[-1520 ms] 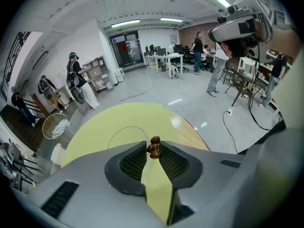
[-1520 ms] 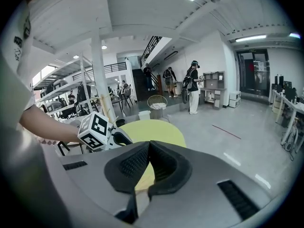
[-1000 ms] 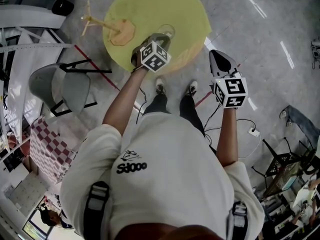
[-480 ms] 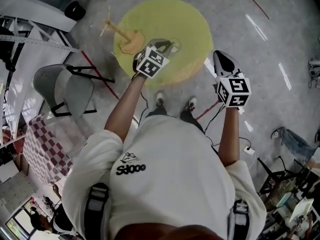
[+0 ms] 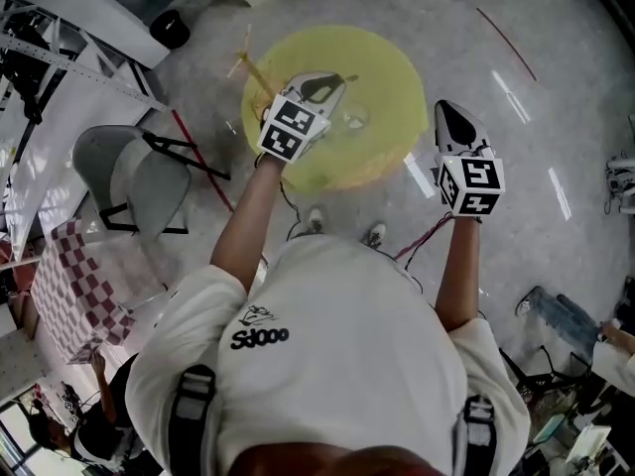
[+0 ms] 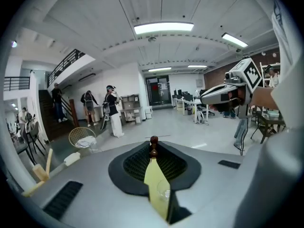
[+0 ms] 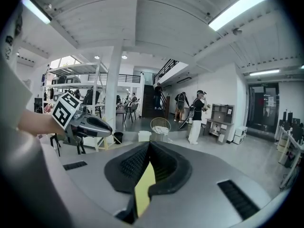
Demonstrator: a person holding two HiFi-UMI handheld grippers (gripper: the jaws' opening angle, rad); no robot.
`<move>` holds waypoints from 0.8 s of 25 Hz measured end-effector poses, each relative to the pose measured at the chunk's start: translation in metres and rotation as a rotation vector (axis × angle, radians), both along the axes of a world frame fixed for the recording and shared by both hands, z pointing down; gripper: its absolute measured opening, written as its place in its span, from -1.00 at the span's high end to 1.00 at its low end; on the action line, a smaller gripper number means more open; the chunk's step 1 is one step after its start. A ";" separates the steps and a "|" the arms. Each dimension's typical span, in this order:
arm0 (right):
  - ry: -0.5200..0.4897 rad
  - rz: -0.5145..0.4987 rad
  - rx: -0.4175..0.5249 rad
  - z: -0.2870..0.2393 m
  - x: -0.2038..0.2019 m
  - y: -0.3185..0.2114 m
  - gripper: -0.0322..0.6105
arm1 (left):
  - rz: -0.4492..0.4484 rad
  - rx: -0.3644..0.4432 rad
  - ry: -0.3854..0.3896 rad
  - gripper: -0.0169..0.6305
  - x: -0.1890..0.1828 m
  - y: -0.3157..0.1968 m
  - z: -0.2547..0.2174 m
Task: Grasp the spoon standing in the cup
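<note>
Round yellow table (image 5: 387,62) takes up the far middle of the floor, and everything that matters is on or above it. The left gripper (image 5: 322,87) hangs over the table's near-left part, its jaws pinched narrow on the spoon (image 6: 153,145). You can see the dark beaded handle end right at the jaw tips. The right gripper (image 5: 446,117) is off the table's right edge, jaws nearly together with nothing in them. The glass cup (image 5: 351,118) sits on the table just right of the left gripper. From up top I can't tell if the spoon's bowl is clear of it.

What worries me:
- The grip is only at the very tips, on a rounded knob, so the spoon could swivel or slip out if it gets jerked.
- If the bowl is in the glass, a sideways pull could tip that light cup over.

Other stuff: a gray folding chair (image 5: 129,177) on the left, a checkered cloth (image 5: 69,286) nearer, a wooden stand (image 5: 250,65) on the table's far-left edge, and a cable (image 5: 422,238) on the floor by the feet. None of it blocks the left gripper.
</note>
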State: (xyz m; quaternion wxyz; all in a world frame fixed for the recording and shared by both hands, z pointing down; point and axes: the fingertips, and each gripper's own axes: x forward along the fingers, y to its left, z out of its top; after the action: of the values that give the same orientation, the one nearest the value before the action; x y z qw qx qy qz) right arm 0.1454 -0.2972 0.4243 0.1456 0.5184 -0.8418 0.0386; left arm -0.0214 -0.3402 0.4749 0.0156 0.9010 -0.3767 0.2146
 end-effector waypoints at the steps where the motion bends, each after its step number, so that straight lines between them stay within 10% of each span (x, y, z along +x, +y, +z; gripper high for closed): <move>1: 0.004 -0.004 0.010 -0.005 -0.003 -0.001 0.83 | -0.005 0.017 0.010 0.76 -0.004 0.000 -0.008; 20: 0.030 -0.063 0.185 -0.098 -0.036 0.008 0.83 | -0.047 0.253 0.136 0.76 -0.036 0.024 -0.128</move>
State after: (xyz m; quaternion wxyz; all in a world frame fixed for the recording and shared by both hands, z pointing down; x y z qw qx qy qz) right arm 0.1099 -0.2889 0.3263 0.1109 0.5032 -0.8554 -0.0520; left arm -0.0571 -0.3160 0.3473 -0.0677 0.8991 -0.4199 0.1036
